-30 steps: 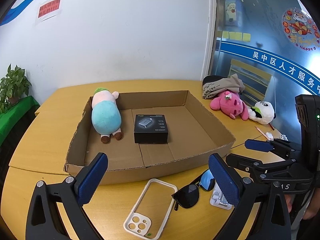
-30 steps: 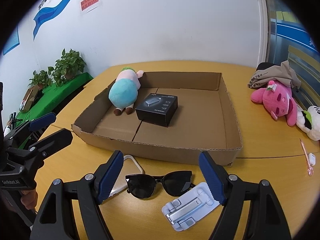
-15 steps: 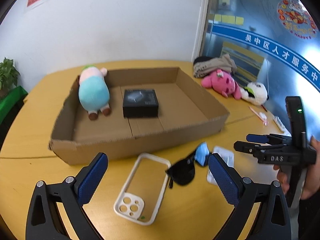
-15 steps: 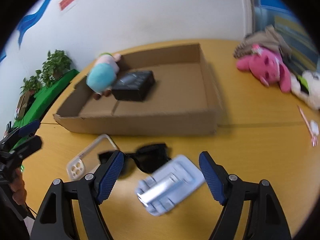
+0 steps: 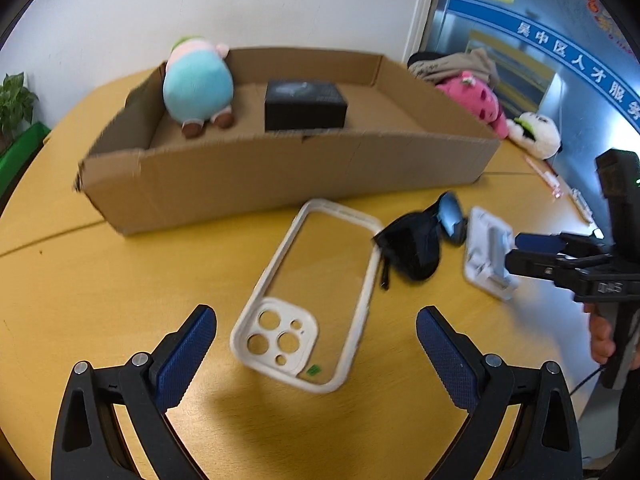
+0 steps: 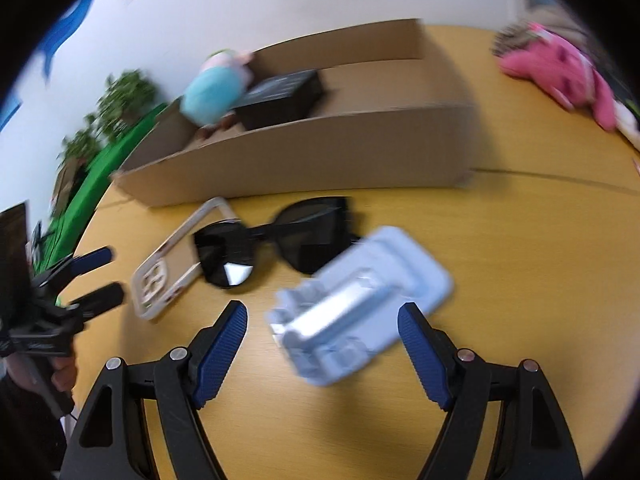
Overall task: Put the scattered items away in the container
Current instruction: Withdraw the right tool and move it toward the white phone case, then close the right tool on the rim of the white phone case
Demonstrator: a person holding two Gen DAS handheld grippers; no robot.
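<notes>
A shallow cardboard box (image 5: 280, 176) holds a blue plush toy (image 5: 198, 86) and a small black box (image 5: 305, 105). In front of it on the yellow table lie a white phone case (image 5: 312, 296), black sunglasses (image 5: 416, 244) and a pale blue phone stand (image 5: 488, 254). My left gripper (image 5: 316, 356) is open, low over the camera end of the case. My right gripper (image 6: 322, 350) is open, its fingers either side of the phone stand (image 6: 360, 308). The sunglasses (image 6: 276, 240), case (image 6: 176, 260) and box (image 6: 304, 160) show beyond it.
A pink plush (image 5: 474, 100), a panda plush (image 5: 536, 136) and a bundle of cloth (image 5: 452, 66) lie on the table right of the box. A pink pen (image 5: 546, 174) lies near the right edge. Green plants (image 6: 116, 108) stand at the left.
Both grippers have dropped lower and moved forward. The left now sits over the phone case, and the right now straddles the phone stand. Both stay open.
</notes>
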